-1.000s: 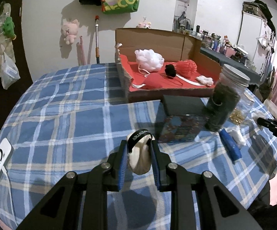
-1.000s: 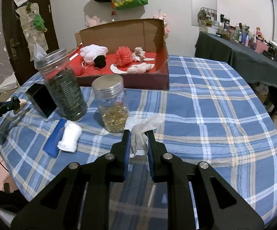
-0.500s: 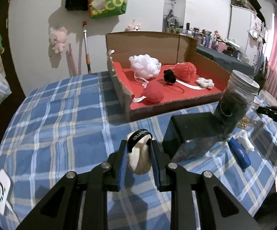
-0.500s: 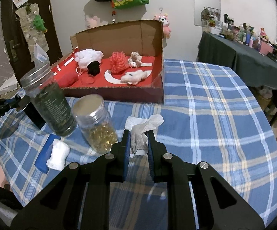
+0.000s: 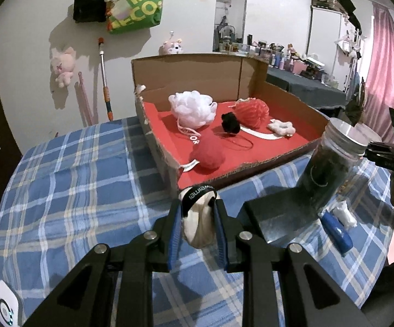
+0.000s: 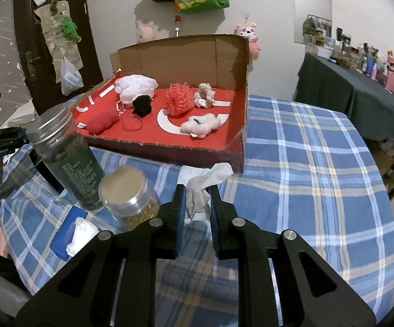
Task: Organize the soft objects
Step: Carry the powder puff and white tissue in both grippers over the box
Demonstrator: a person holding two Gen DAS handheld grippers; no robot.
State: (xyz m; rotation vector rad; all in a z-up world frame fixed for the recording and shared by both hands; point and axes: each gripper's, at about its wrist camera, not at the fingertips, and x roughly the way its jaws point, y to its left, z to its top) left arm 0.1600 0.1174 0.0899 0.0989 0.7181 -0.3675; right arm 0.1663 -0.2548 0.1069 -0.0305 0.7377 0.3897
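Beyond both sets of fingers, the cardboard box [image 5: 292, 100] with its red floor now looms larger and nearer than it did a second ago: both hands have carried their loads toward it across the plaid tablecloth [image 5: 60, 185]. The left gripper [image 5: 197, 218] is clenched on a cream pouch [image 5: 198, 229] with a black band, held clear of the cloth just short of the box's near left corner. The right gripper [image 6: 195, 204] is clamped on a crumpled white cloth [image 6: 199, 190], close to the box's near wall toward its right end.

That likely puts the task at the delivery step, with both soft things about to join the white pouf [image 5: 192, 109], the red pouf [image 5: 251, 113] and the other soft pieces already inside.

The near wall is low, the far flaps tall, so entry over the near edge looks simplest. On the left hand's right stand a black block [image 5: 276, 218] and a tall dark jar [image 5: 330, 169]; a small lidded jar [image 6: 128, 196] sits just left of the right gripper. Open red floor shows near the front of the box.
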